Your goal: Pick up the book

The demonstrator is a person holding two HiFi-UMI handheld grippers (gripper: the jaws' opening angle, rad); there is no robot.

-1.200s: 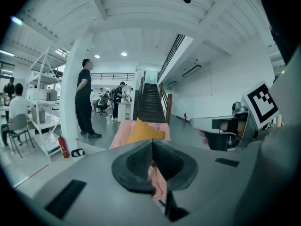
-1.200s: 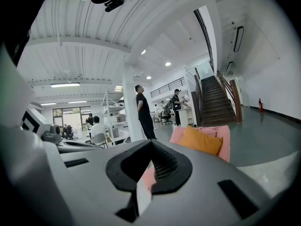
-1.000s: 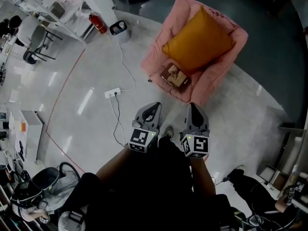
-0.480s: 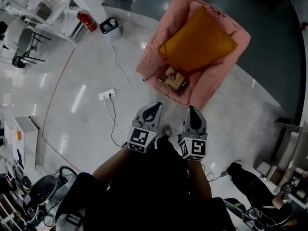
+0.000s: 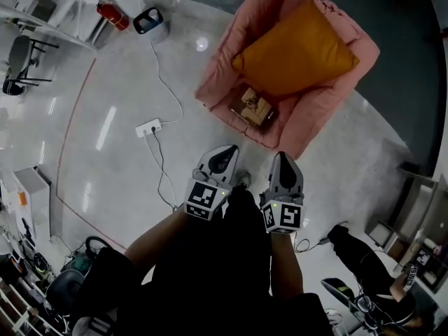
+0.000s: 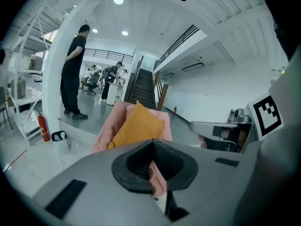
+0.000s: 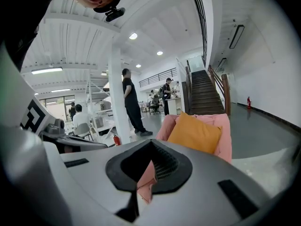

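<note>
A small brown book [image 5: 253,106] lies on the front of the seat of a pink armchair [image 5: 231,82], just ahead of an orange cushion [image 5: 297,47]. My left gripper [image 5: 222,154] and right gripper [image 5: 283,161] hover side by side over the floor, a short way before the chair's front edge. Both have their jaws shut and hold nothing. In the left gripper view the pink armchair [image 6: 113,126] and orange cushion [image 6: 136,126] stand straight ahead; the book is hidden behind my left gripper [image 6: 153,171]. The right gripper view shows the orange cushion [image 7: 195,133] beyond my right gripper [image 7: 149,166].
A white power strip [image 5: 148,127] with a cable lies on the pale floor left of the chair. A red fire extinguisher [image 5: 112,16] and a small bin [image 5: 148,21] stand at the far left. Bags and gear [image 5: 364,271] lie at right. A person [image 6: 73,74] stands by a white column.
Both grippers and the view have moved forward toward the armchair, which now sits higher and nearer in the head view. Both grippers stay shut and empty.
</note>
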